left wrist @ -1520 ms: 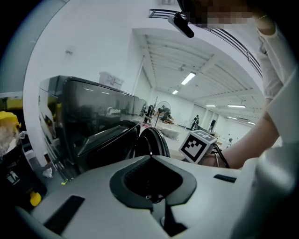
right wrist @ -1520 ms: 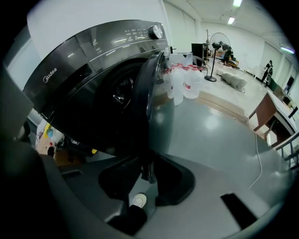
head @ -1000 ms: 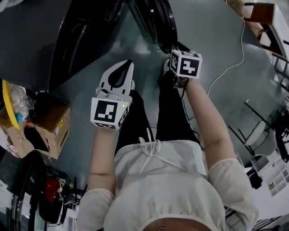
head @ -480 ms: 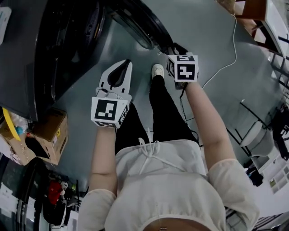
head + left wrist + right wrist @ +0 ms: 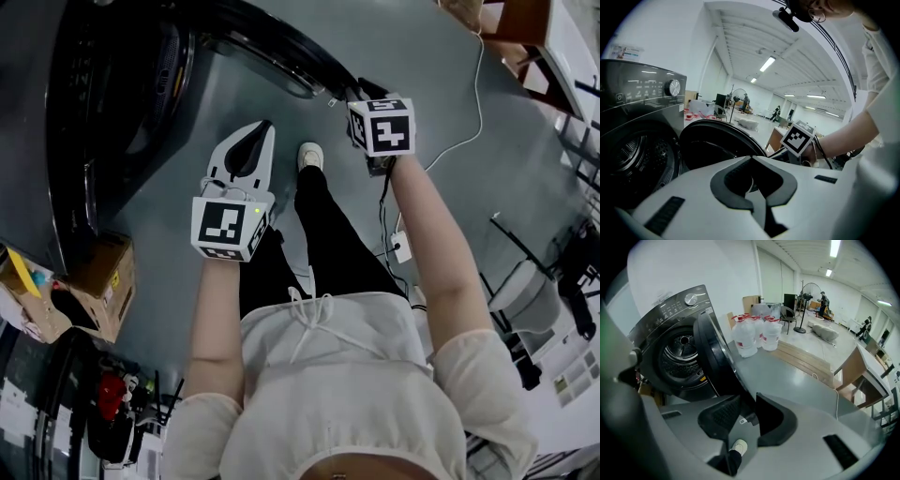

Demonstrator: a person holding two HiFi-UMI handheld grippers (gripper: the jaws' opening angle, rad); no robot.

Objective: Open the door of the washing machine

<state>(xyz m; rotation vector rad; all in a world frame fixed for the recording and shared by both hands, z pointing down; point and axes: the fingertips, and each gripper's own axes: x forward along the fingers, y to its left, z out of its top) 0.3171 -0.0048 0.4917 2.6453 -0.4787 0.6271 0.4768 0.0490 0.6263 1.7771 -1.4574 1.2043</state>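
The dark grey washing machine [image 5: 84, 112] [image 5: 675, 333] stands at the upper left, its drum [image 5: 633, 154] exposed. Its round door [image 5: 281, 56] [image 5: 712, 145] [image 5: 712, 357] is swung well out. My right gripper [image 5: 361, 94] [image 5: 749, 411] points down at the door's free edge. That edge, with a small white latch piece [image 5: 742, 420], shows in the narrow gap between the jaws. The jaws have just opened a little and the pads look slightly off the edge. My left gripper [image 5: 262, 127] [image 5: 751, 159] hangs shut and empty, apart from the door and beside it.
The person's legs and a white shoe [image 5: 309, 155] are between the grippers. A cardboard box [image 5: 103, 281] sits left of the machine. A white cable [image 5: 469, 112] and power strip [image 5: 401, 247] lie on the floor. Water bottles [image 5: 754, 336] and wooden boards [image 5: 806, 359] are behind the machine.
The door stands further out from the machine, with the right gripper still at its edge. The person has stepped back, and both grippers moved along with them. More of the machine's front shows.
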